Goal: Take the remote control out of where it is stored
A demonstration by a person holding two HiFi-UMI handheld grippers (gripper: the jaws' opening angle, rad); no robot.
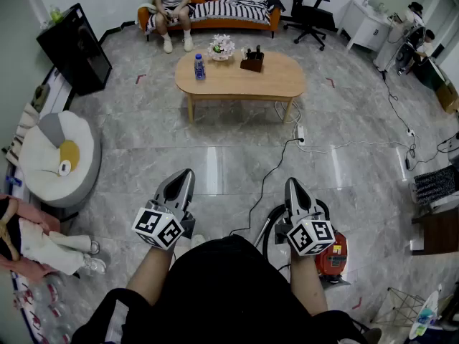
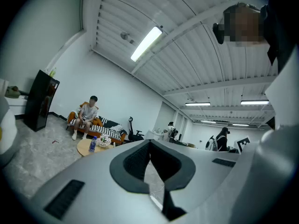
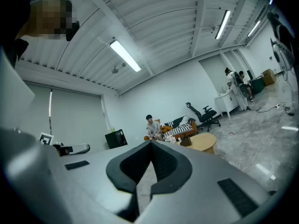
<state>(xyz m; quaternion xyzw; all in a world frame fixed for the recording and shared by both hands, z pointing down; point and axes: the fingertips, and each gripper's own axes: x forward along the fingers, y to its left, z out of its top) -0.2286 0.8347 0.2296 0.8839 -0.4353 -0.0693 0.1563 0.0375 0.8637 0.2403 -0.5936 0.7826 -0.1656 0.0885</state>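
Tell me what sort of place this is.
Probably a living-room mock-up inside an office or lab: an orange sofa and oval coffee table, with an office chair and white desk beyond.

Operator wears a black top [image 1: 229,285], forearms bare below it. Left gripper [image 1: 185,176] and right gripper [image 1: 294,186] are the same build: light-grey tapered shells narrowing to a point, black ribbed pads [image 2: 136,160] lining the inside, and small dark rectangular inserts [image 2: 65,197] on the outer faces. Each carries a white cube with black square markers at the rear: left cube [image 1: 158,227], right cube [image 1: 310,236].
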